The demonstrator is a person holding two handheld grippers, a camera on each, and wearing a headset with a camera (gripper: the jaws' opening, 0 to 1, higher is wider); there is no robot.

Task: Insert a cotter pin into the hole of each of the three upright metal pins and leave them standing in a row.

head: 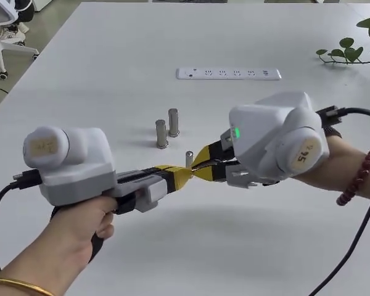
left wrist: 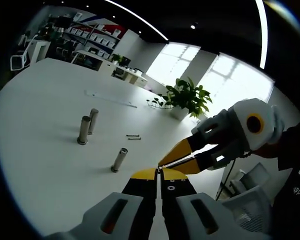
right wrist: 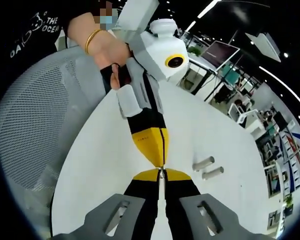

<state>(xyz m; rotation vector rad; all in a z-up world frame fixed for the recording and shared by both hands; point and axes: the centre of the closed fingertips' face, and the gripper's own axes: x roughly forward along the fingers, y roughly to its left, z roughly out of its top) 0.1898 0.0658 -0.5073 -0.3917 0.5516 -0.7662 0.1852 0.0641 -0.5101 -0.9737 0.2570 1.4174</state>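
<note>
Yellow jaws of the left gripper (head: pixel 189 176), lower left in the head view, were pressed together. At centre, three metal pins (head: pixel 161 134) stood on the table (head: pixel 111 74), a cotter pin (left wrist: pixel 133 136) lying near them. The right gripper (head: pixel 198 170), centre right, had its jaws closed too, tip against tip.

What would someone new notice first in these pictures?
The yellow-tipped claws of the left gripper and the right gripper meet tip to tip above the white table. Just behind them stand three upright metal pins, with a white power strip farther back.
</note>
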